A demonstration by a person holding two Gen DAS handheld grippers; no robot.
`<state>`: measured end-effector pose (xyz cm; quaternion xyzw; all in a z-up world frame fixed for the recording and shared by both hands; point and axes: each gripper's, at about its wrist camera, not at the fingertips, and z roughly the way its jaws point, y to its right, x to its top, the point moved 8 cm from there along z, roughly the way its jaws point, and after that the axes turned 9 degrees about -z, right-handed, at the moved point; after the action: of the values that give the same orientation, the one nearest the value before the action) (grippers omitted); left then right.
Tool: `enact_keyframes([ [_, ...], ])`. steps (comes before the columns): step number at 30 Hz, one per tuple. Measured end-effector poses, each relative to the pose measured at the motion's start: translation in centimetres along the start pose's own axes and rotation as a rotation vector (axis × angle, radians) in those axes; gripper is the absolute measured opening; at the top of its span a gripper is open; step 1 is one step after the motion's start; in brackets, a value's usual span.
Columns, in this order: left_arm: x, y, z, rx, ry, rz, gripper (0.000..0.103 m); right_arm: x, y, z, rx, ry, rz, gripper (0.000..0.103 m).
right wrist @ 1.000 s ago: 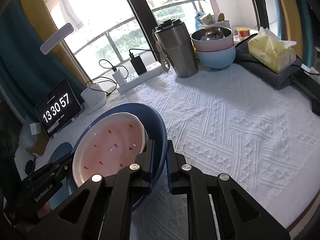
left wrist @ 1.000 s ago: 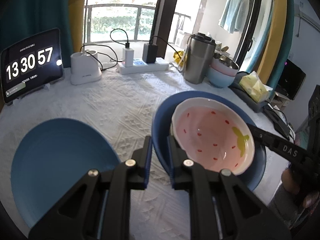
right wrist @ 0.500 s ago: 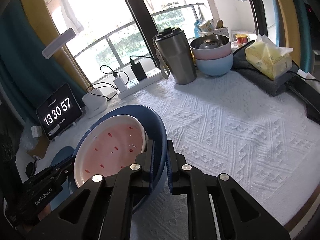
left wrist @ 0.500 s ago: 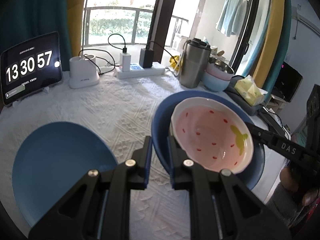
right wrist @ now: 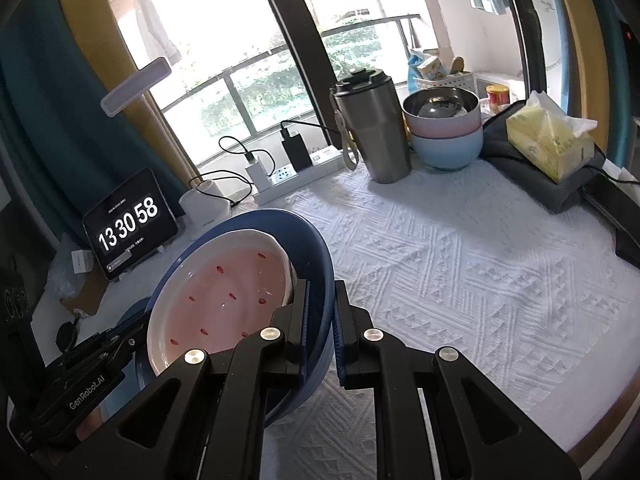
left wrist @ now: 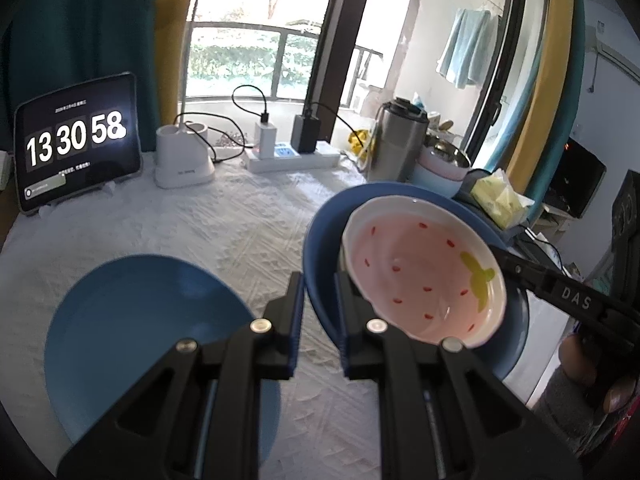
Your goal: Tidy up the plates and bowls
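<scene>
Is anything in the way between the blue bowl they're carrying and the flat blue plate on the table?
Nothing visible. Only bare white tablecloth lies between the lifted dark blue bowl, with the pink strawberry dish inside, and the flat blue plate.

Ahead-right of the right jaws, bare white textured tablecloth [right wrist: 460, 264] lay open; beyond it stood a steel tumbler [right wrist: 374, 128] and stacked bowls [right wrist: 444, 130].

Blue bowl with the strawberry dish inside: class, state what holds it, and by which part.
Both grippers hold the blue bowl by its rim: the left gripper on one side, the right gripper on the opposite side. The strawberry dish rests inside, ungripped.
</scene>
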<state>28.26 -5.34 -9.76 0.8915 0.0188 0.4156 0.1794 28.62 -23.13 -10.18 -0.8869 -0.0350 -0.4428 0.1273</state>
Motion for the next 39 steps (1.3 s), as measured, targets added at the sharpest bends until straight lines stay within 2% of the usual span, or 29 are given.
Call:
enact_keyframes([
  [15,1.4,-3.1,-2.4,0.022,0.051,-0.046,0.014,1.2,-4.1,0.2,0.036,0.004,-0.059,0.013],
  [39,2.2,-10.6,-6.3,0.108,0.115,-0.13,0.014,1.7,-12.3,2.7,0.13,-0.036,-0.153,0.014],
])
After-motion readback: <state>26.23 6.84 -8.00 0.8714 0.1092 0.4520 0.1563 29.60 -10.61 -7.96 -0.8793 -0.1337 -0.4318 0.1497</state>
